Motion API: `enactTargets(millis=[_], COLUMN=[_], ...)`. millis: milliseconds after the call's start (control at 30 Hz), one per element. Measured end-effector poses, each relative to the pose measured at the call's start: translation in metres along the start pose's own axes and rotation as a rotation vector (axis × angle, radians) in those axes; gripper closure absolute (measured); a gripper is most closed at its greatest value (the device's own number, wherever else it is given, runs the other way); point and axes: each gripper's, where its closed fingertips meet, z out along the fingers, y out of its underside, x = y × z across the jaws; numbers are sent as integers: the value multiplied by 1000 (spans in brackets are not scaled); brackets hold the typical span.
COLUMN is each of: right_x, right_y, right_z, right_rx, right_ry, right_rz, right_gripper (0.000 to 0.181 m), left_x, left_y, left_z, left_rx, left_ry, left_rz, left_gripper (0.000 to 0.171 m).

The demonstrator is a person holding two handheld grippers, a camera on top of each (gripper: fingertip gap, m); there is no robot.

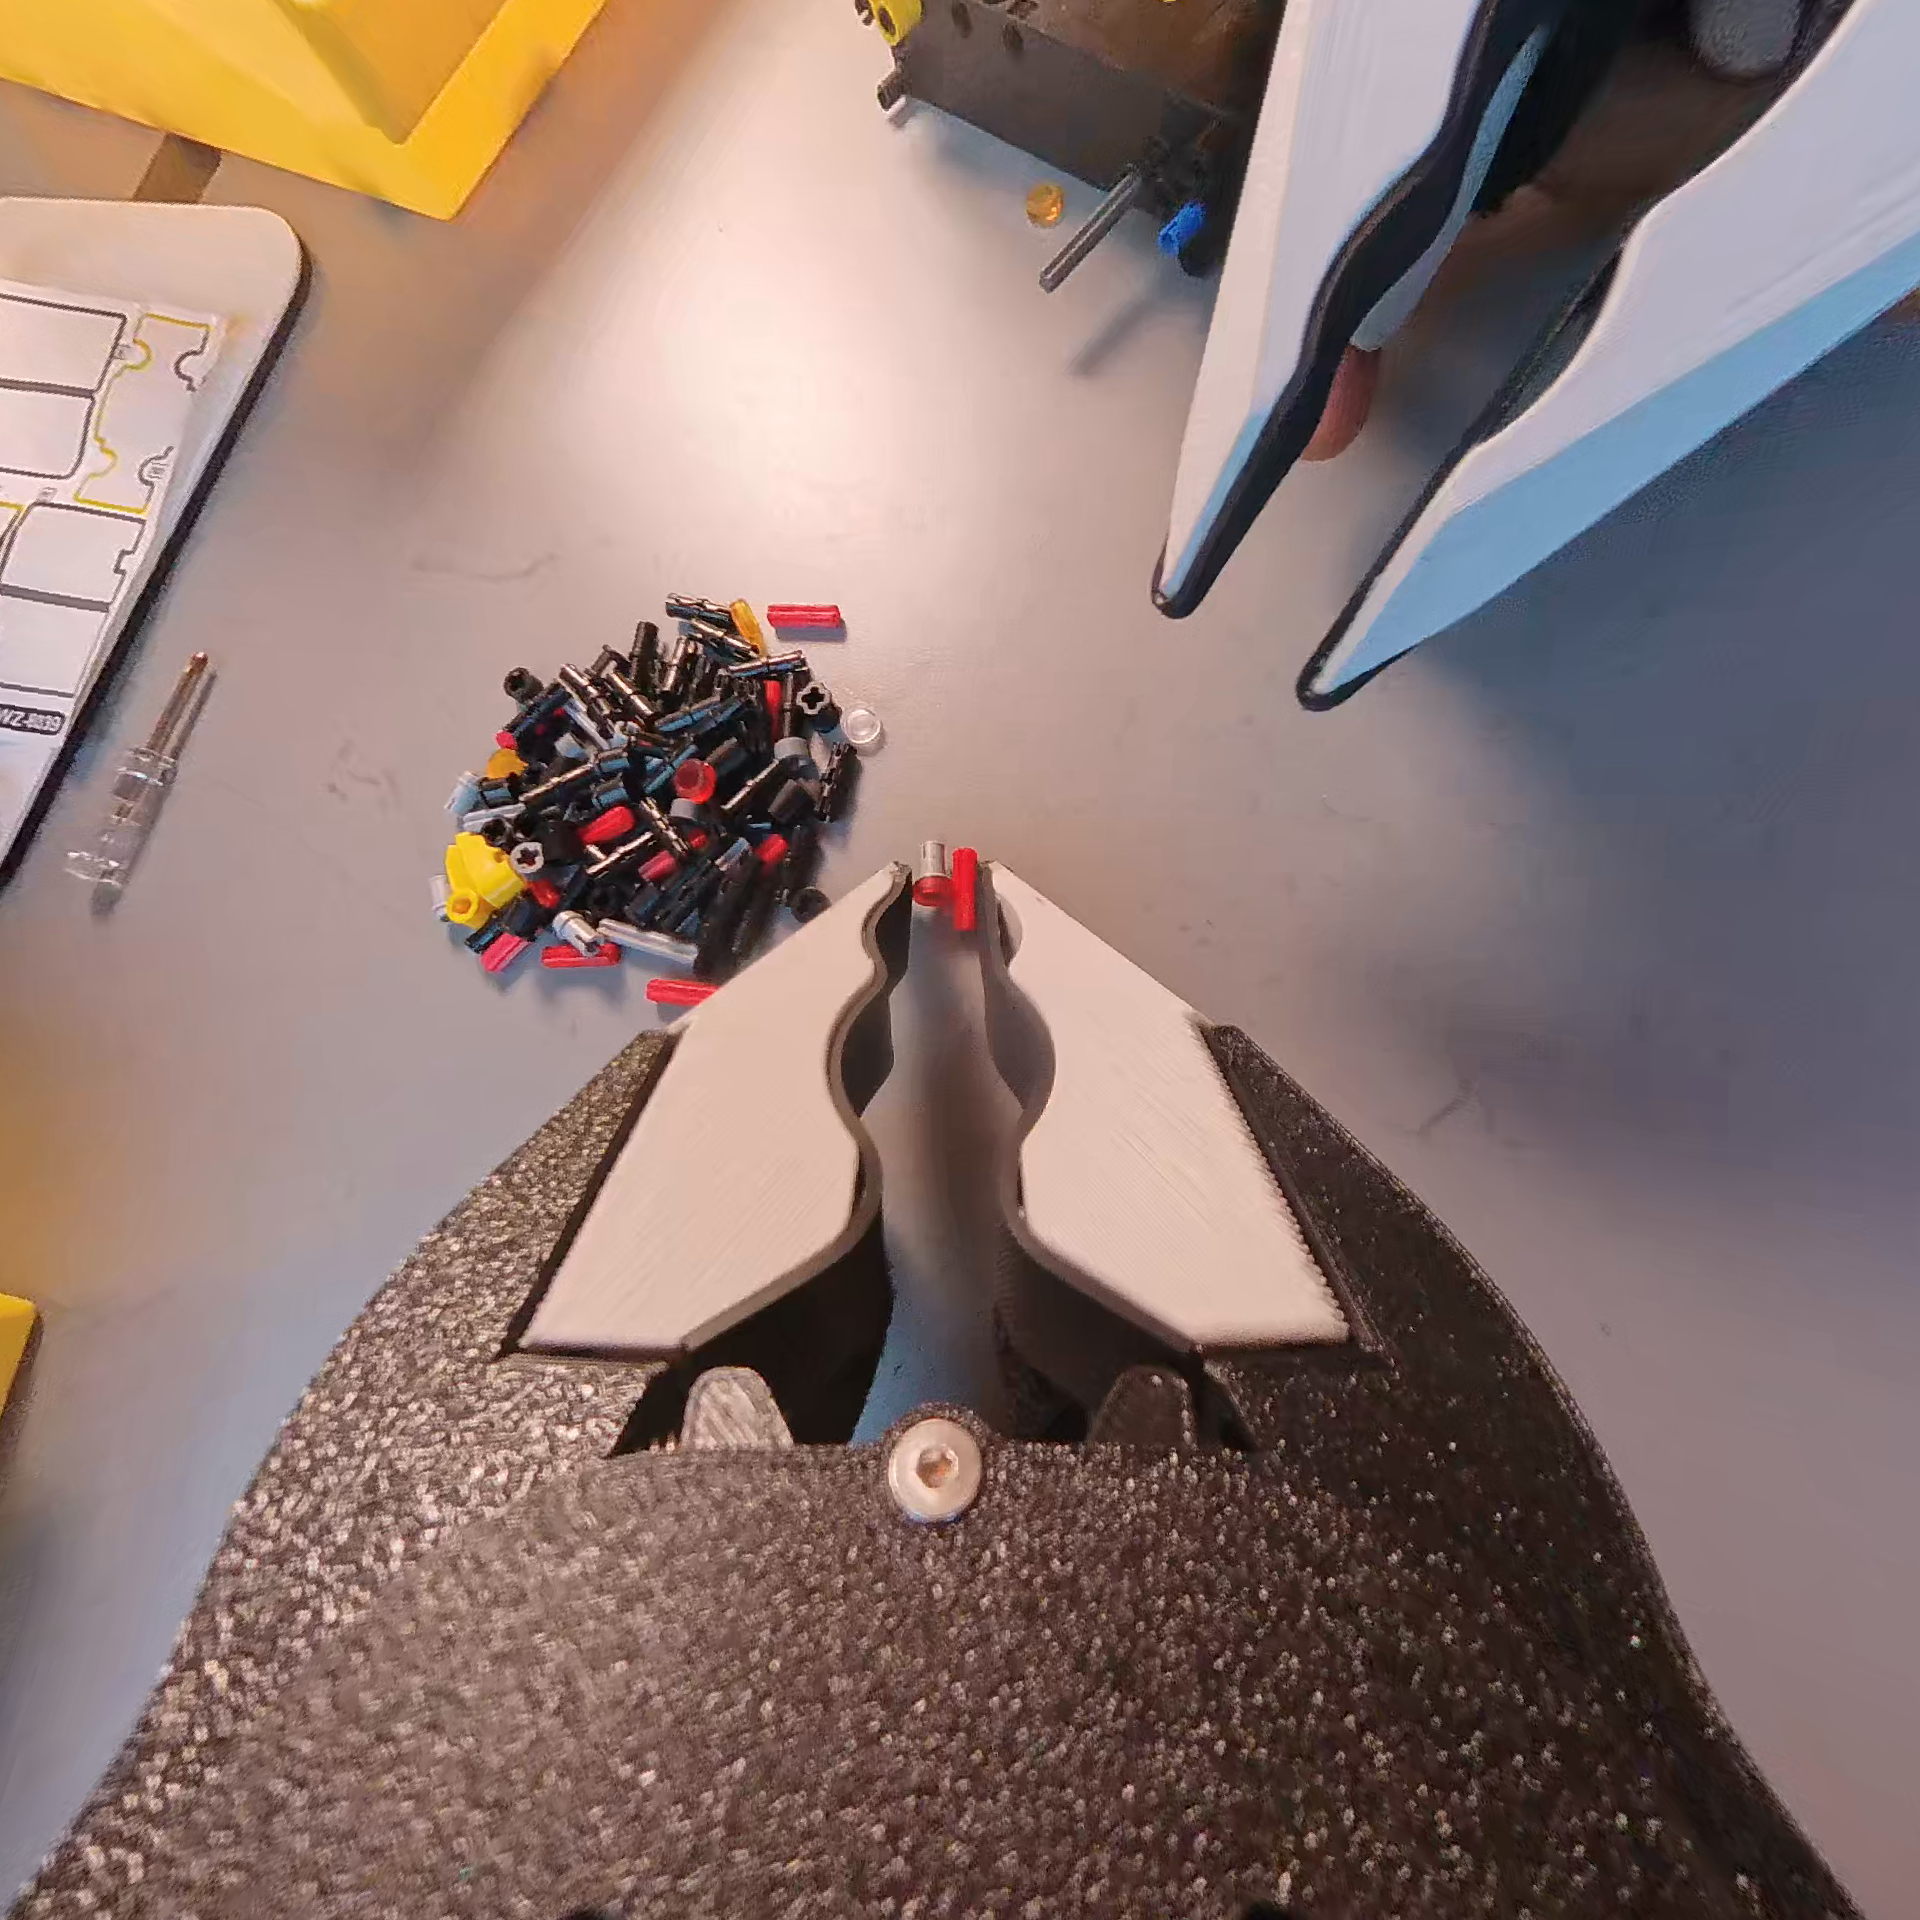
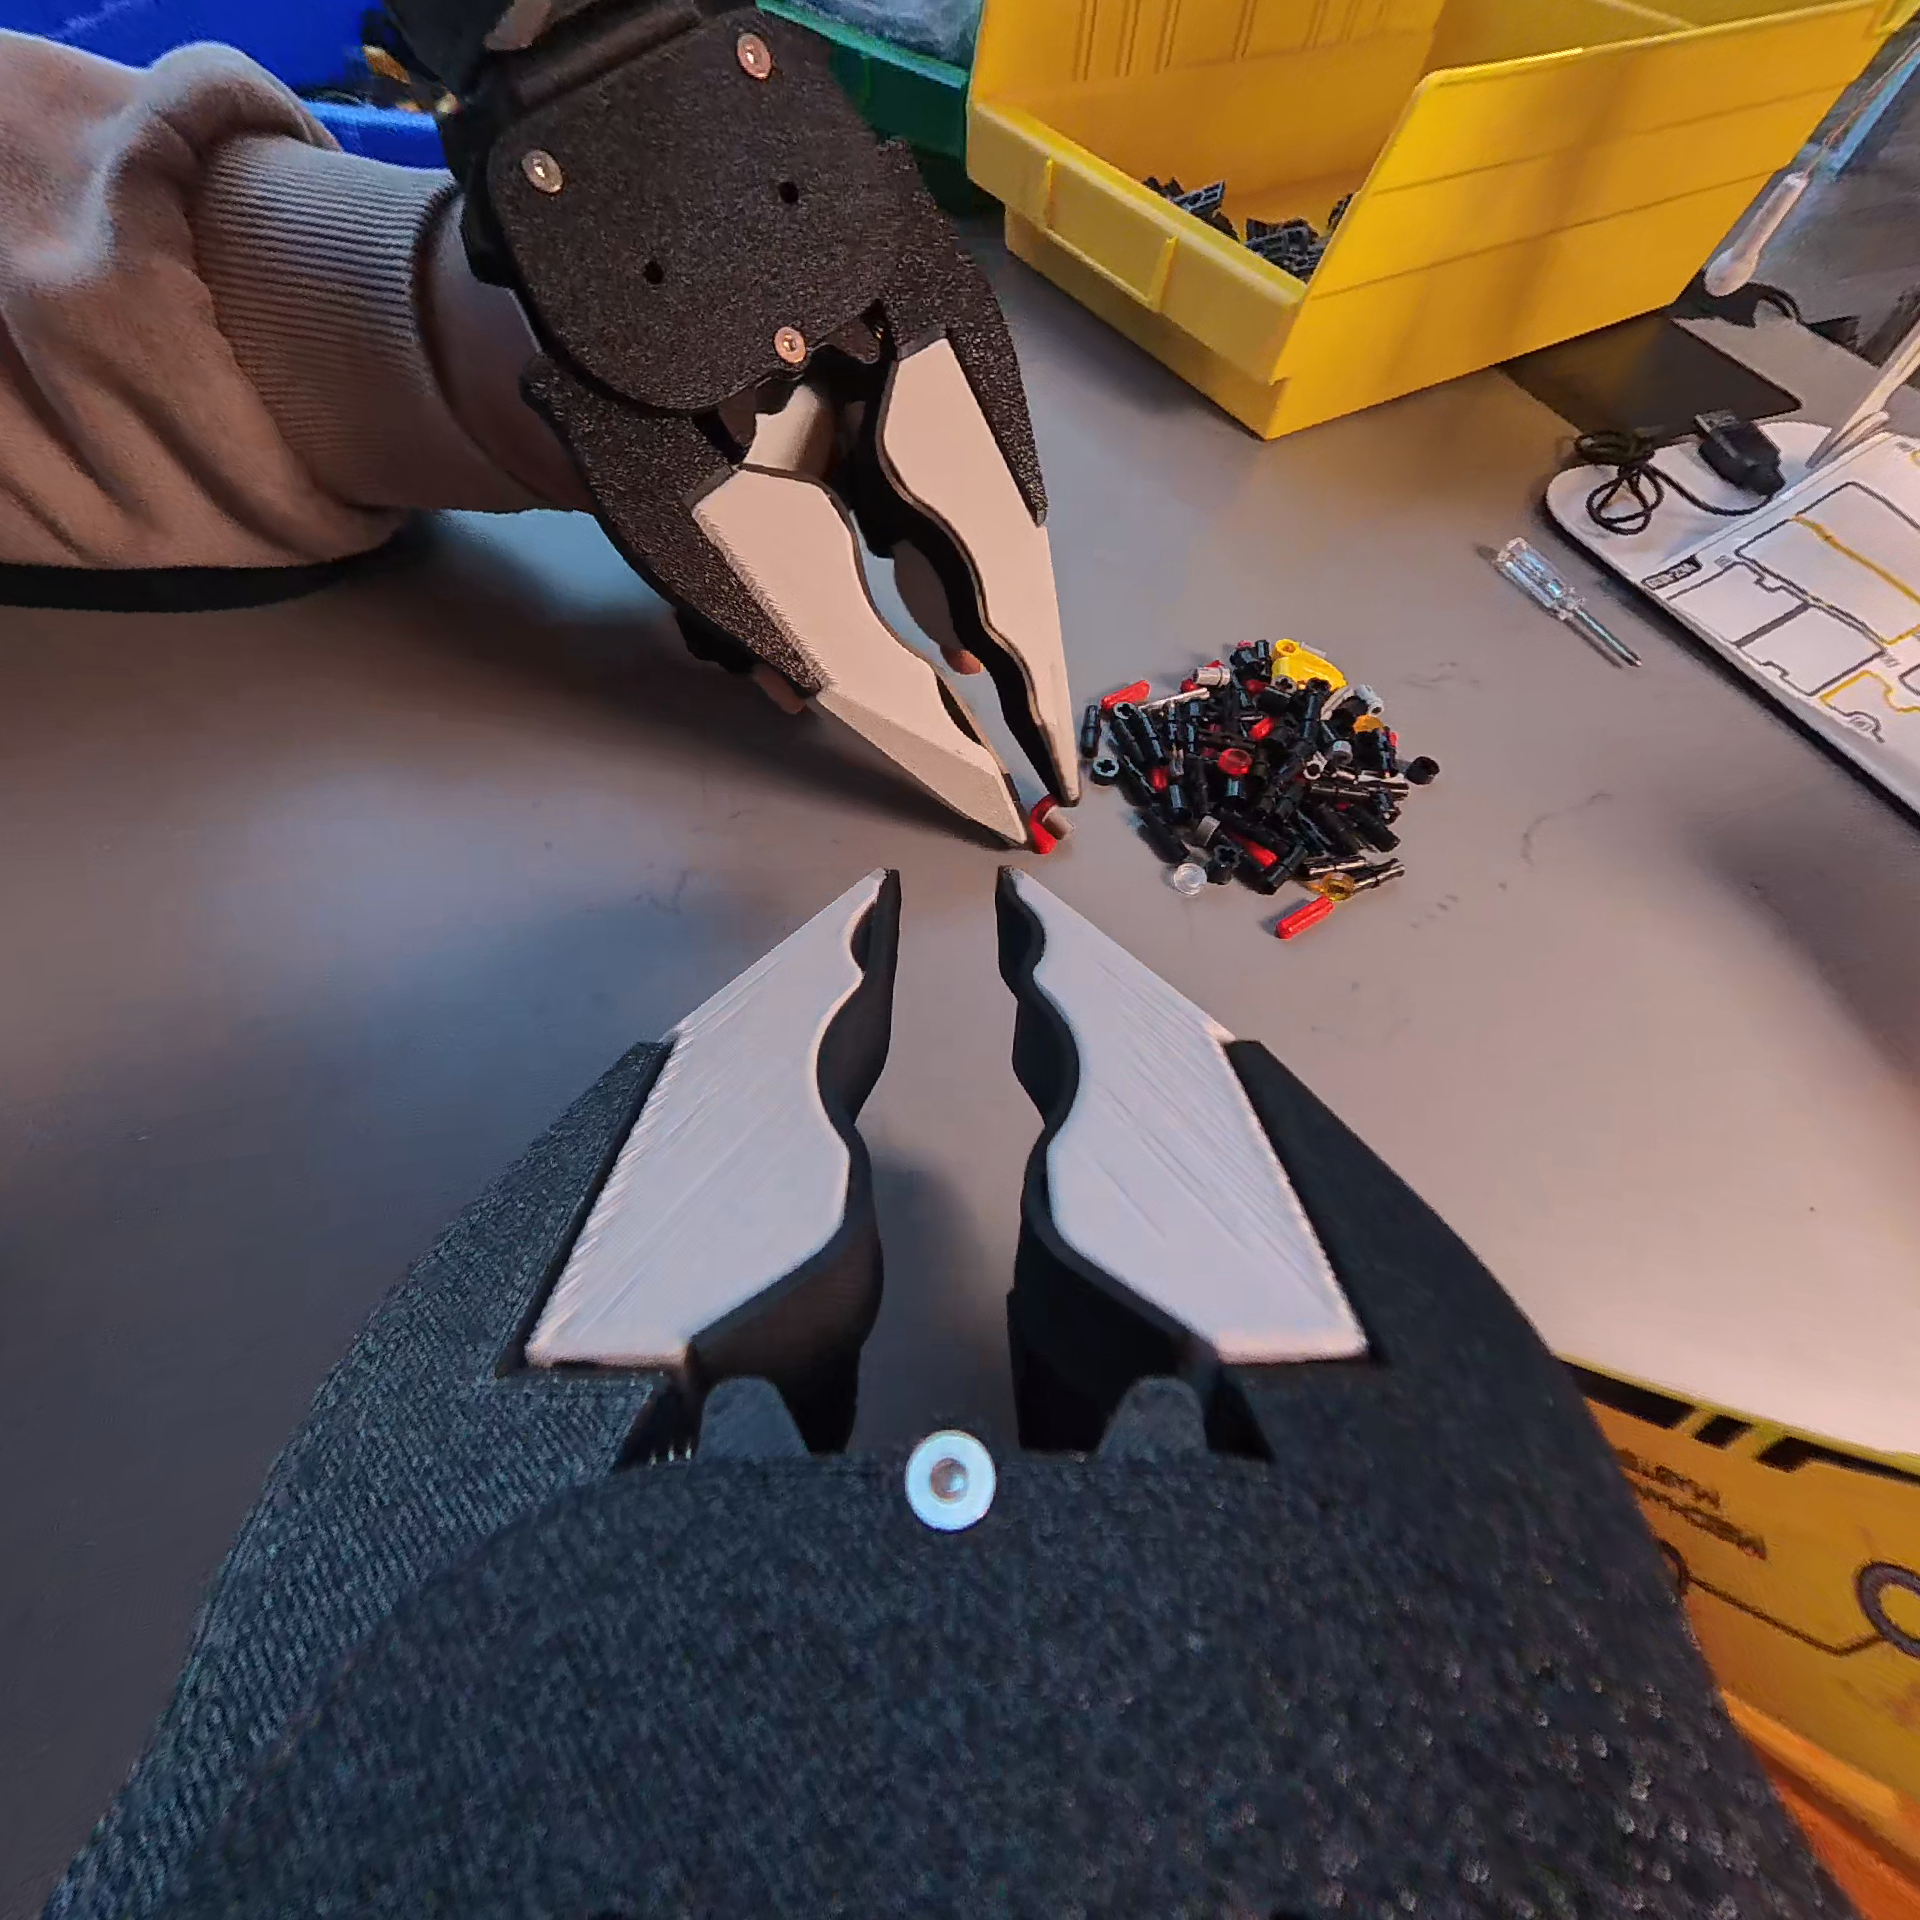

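Observation:
My left gripper [image 1: 945,873] has its tips down on the grey table, shut on a small red pin piece [image 1: 962,889] with a grey-tipped red bush. It also shows in the right wrist view [image 2: 1047,812], with the red piece [image 2: 1042,831] between its tips. A pile of small black, red, grey and yellow building parts [image 1: 665,790] lies just left of it, and the pile shows in the right wrist view [image 2: 1268,779] too. My right gripper [image 2: 945,881] is open and empty, hovering a short way from the left tips. It shows in the left wrist view [image 1: 1247,649] at upper right.
Yellow bins [image 2: 1195,208] stand at the back. A printed sheet on a white board [image 1: 62,468] and a clear-handled screwdriver [image 1: 145,779] lie left of the pile. A dark part-built model [image 1: 1049,94] sits at the far edge. A yellow box [image 2: 1787,1558] is at my right. A sleeve [image 2: 156,312] rests on the table. Tip to tip, the grippers are about 6 cm apart.

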Motion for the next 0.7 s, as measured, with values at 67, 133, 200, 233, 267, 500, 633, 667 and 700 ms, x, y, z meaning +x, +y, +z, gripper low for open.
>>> enactTargets(millis=[67, 133, 200, 233, 267, 500, 633, 667, 700], right_x=[1, 1, 0, 0, -1, -3, -3, -3, -3], right_y=[2, 3, 3, 4, 4, 4, 4, 4, 4], right_z=[1, 1, 2, 2, 3, 2, 2, 2, 2], right_rx=[-13, -17, -25, -29, -32, -32, -27, -26, -25], right_ry=[7, 9, 7, 5, 4, -7, -9, -10, -10], right_rz=[-1, -6, -11, -14, -16, -30, -28, -26, -24], right_gripper=[163, 163, 163, 163, 163, 163, 163, 163, 163], left_x=[2, 4, 1, -2, -4, -3, -1, -1, 0], left_y=[-2, -2, -3, -3, -2, -3, -3, -2, -2], left_z=[-2, -5, -7, -7, -7, -1, -1, -1, -2], left_rx=[16, 28, 38, 38, 38, 18, 4, 1, 0], left_ry=[19, 46, 50, 44, 39, 60, 58, 60, 63], left_rz=[-22, -58, -95, -112, -129, -134, -115, -115, -119], left_gripper=[161, 159, 159, 159, 159, 163, 164, 164, 164])
